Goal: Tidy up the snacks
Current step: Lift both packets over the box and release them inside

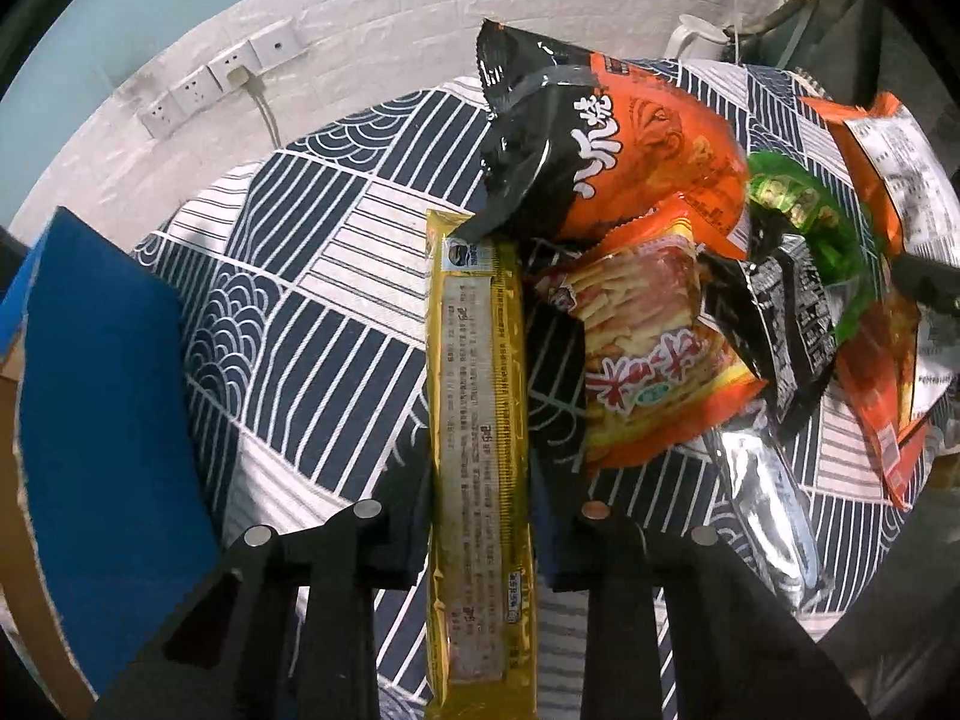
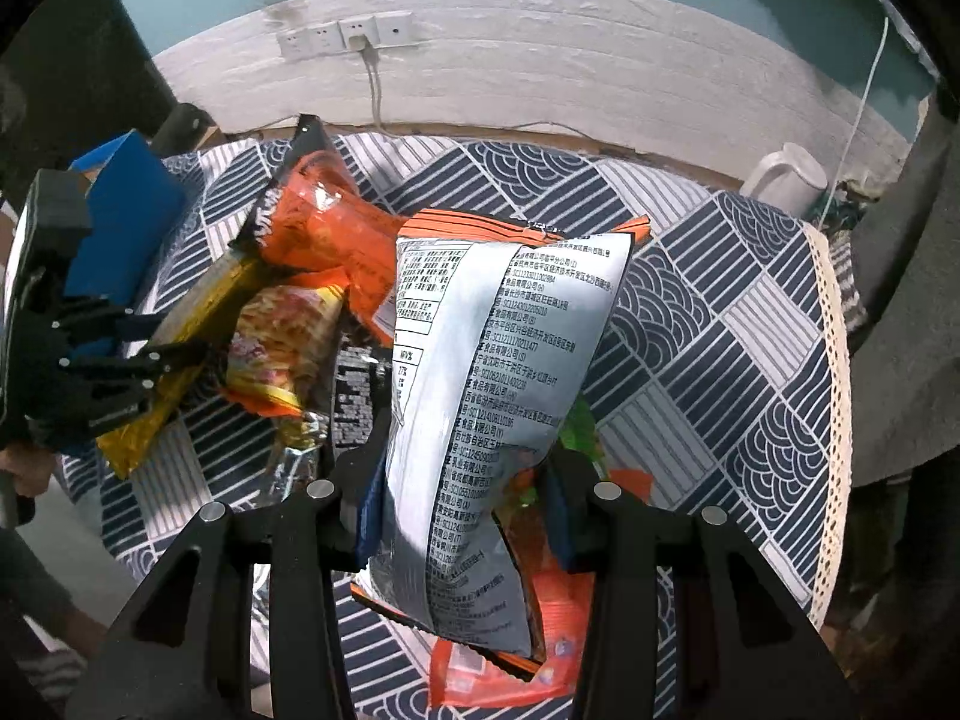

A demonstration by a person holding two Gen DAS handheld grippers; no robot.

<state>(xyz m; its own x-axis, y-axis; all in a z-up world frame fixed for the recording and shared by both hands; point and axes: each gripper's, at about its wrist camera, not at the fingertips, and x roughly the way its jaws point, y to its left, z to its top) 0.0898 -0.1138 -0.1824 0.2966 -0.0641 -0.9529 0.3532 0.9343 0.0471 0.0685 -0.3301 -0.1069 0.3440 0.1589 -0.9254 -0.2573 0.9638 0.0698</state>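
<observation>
1. A table under a navy-and-white patterned cloth [image 1: 336, 324] stands against a white brick wall with a row of sockets [image 2: 345, 39]; a white kettle [image 2: 786, 177] sits far right.
2. The left gripper [image 1: 480, 516] is closed on a long yellow packet [image 1: 477, 420], its far end touching the pile.
3. The right gripper [image 2: 462, 498] clamps a silver-backed bag [image 2: 492, 372], raised above the cloth.
4. Sorting looks barely begun: roughly six packets remain heaped mid-table, besides the two held.
5. One blue box [image 1: 108, 420] waits at the left.

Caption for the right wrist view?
Right claw grips a silver-backed snack bag above the patterned tablecloth; left claw holds a yellow packet.
</observation>
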